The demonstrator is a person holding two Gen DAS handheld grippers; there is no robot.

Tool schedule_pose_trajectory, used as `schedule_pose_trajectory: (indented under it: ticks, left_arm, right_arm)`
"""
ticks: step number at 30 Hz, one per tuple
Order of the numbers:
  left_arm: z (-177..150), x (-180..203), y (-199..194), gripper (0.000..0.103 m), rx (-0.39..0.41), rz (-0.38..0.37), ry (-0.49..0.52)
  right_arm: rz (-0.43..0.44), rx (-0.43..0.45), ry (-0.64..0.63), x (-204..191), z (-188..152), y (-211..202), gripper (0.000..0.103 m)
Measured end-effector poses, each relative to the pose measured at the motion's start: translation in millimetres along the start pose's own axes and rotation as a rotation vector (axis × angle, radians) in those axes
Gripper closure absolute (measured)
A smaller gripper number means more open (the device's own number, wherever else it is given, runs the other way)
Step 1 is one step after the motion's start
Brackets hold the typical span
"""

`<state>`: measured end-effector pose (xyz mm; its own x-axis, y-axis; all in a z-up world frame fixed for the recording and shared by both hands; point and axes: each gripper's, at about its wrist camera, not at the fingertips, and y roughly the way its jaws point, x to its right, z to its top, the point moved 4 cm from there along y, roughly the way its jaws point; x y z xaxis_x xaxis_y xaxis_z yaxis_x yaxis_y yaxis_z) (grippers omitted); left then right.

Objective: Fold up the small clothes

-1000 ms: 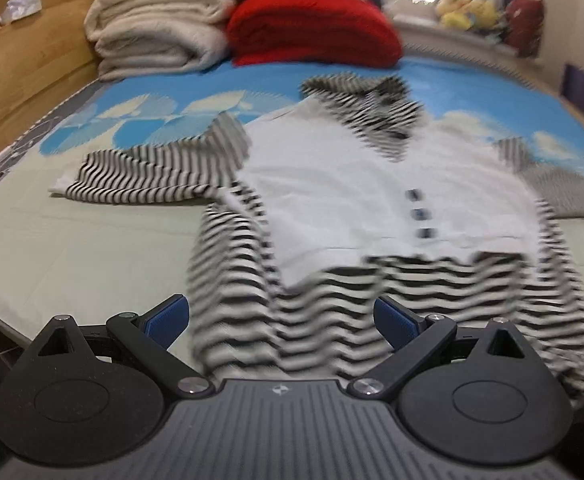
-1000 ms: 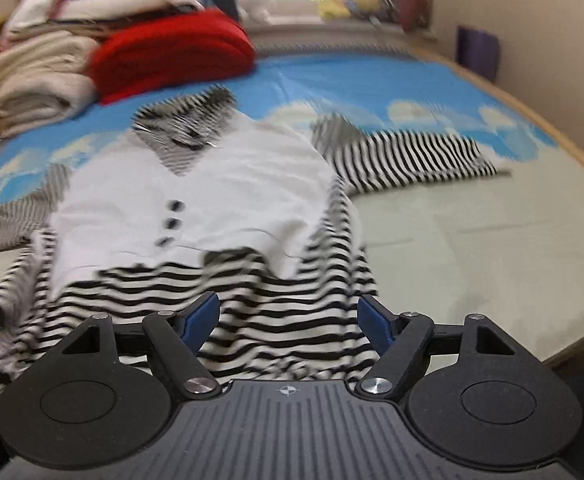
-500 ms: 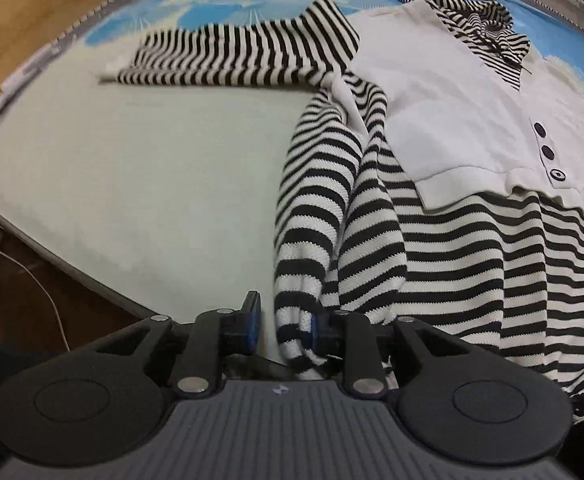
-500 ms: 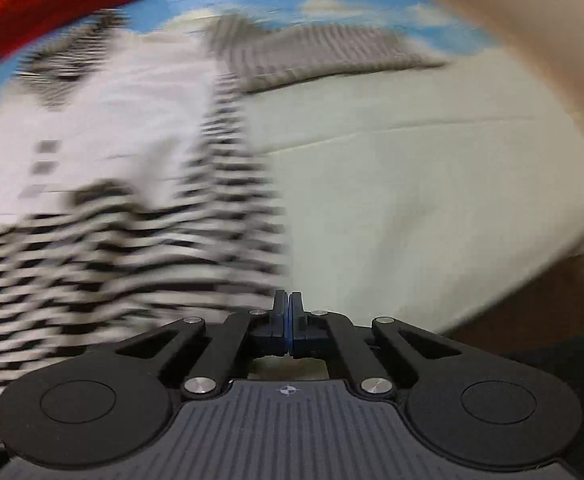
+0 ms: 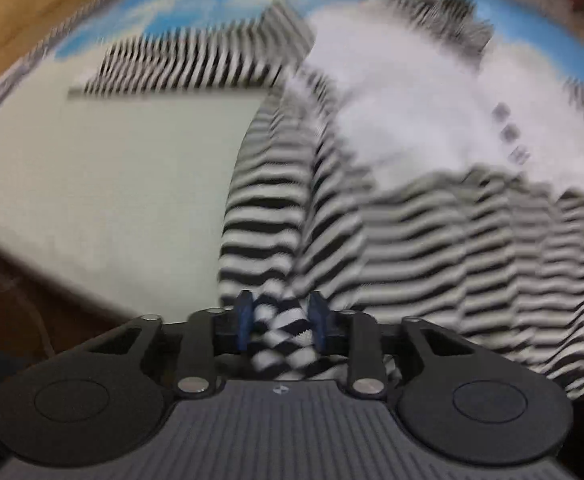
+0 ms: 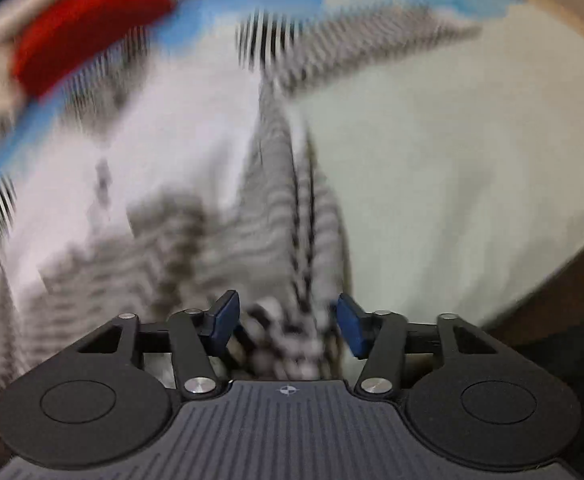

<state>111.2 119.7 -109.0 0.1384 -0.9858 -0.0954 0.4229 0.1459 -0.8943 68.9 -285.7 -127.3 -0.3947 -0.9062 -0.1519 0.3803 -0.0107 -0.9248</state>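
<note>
A small black-and-white striped top with a white vest front (image 5: pixel 392 128) lies flat on the bed, sleeves spread; both views are blurred. At its lower left corner my left gripper (image 5: pixel 280 320) has its jaws closing, blue pads pressing on a bunched fold of the striped hem (image 5: pixel 279 332). In the right wrist view the same top (image 6: pixel 163 152) runs up from the lower right corner of its hem. There my right gripper (image 6: pixel 287 324) has its jaws opening, with bunched striped fabric between the pads and small gaps on either side.
The pale green and blue sheet (image 5: pixel 111 160) lies bare to the left of the top, and to its right (image 6: pixel 452 160). A red folded blanket (image 6: pixel 87 40) sits at the head end. The bed's near edge (image 6: pixel 552 272) and floor (image 5: pixel 31 292) are close below both grippers.
Both grippers dropped from above the top to its hem corners. The left went from wide to closed on the hem. The right shut beside the hem, then parted with fabric between.
</note>
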Motion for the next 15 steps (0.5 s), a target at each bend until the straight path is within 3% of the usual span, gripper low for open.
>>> schedule_pose_trajectory:
  ticks: [1, 3, 6, 10, 11, 14, 15]
  left_arm:
    - [0, -3, 0, 0.078, 0.005, -0.008, -0.011]
    - [5, -2, -11, 0.078, 0.05, -0.021, -0.009]
    - [10, 7, -25, 0.078, 0.14, -0.009, 0.062]
    - [6, 8, -15, 0.077, 0.091, -0.004, 0.06]
    - [6, 9, -16, 0.077, 0.096, 0.002, 0.068]
    - [12, 13, -25, 0.075, 0.163, 0.013, 0.109]
    - [13, 14, -29, 0.075, 0.186, 0.006, 0.121]
  right_arm:
    - [-0.048, -0.023, -0.035, 2, -4, 5, 0.081]
    - [-0.043, -0.017, -0.038, 4, -5, 2, 0.091]
    - [-0.076, 0.027, -0.089, 0, 0, -3, 0.094]
    - [-0.098, 0.022, -0.078, 4, -6, 1, 0.092]
    - [-0.104, 0.024, -0.079, 2, -6, 0, 0.087]
    - [-0.139, 0.089, -0.065, -1, -8, -14, 0.053]
    - [-0.145, 0.126, -0.071, -2, -7, -20, 0.049]
